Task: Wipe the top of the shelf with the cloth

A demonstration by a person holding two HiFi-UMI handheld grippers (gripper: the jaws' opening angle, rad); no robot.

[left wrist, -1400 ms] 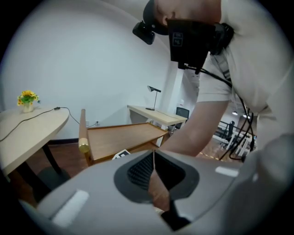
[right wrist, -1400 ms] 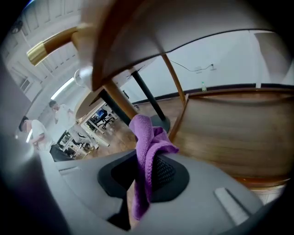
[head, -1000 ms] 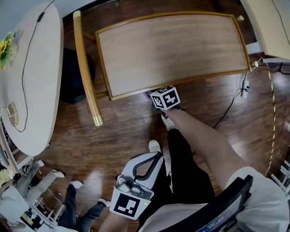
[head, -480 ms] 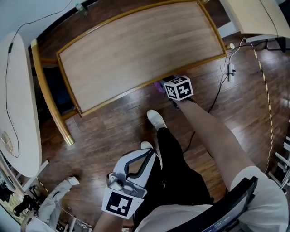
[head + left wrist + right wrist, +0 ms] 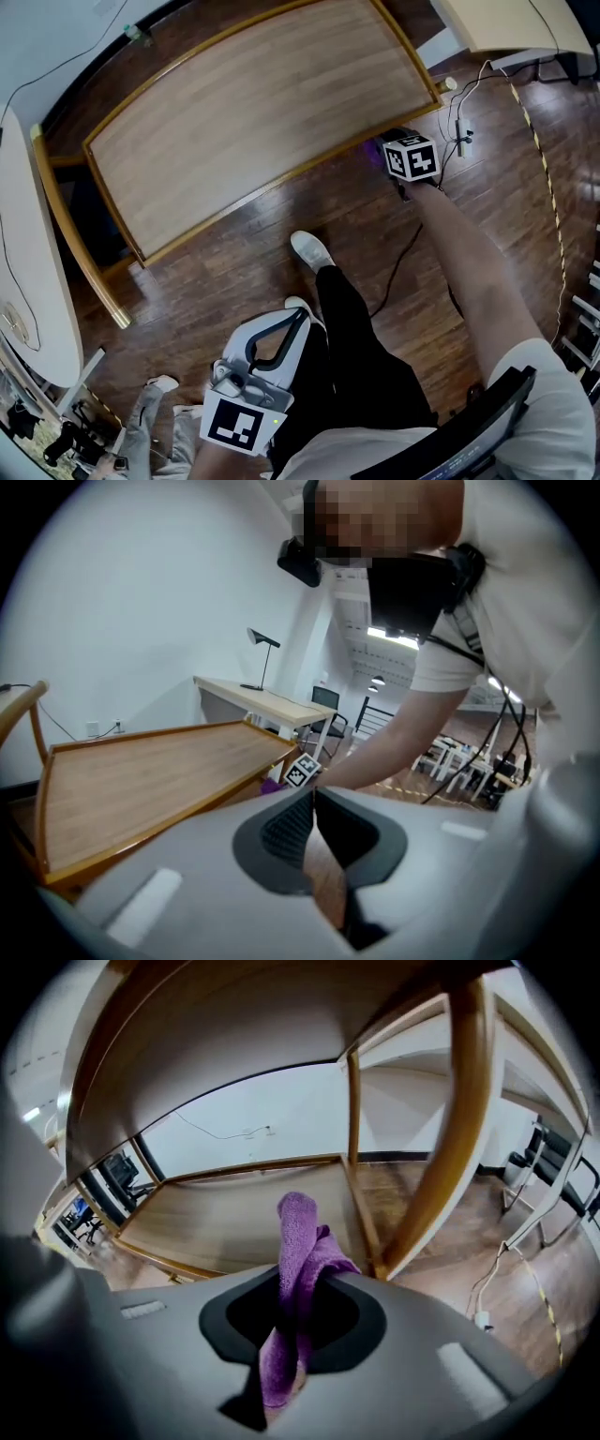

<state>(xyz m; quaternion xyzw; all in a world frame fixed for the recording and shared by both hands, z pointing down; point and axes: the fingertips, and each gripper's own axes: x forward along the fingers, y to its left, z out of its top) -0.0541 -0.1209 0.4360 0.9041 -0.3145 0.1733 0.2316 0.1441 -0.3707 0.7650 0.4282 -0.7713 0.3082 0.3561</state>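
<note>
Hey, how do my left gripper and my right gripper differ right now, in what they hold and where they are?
The right gripper is shut on the purple cloth; the left gripper is shut on nothing. The right gripper is stretched out at the front edge of the shelf, lower than its top; the left gripper is held close to the person's legs. Both carry a marker cube.

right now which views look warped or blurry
Head view: sharp, but the wide lens bows the rimmed wooden shelf top. Left gripper view: dark round vignette, soft near the lens. Right gripper view: shelf posts curve; purple terry cloth in focus.
</note>
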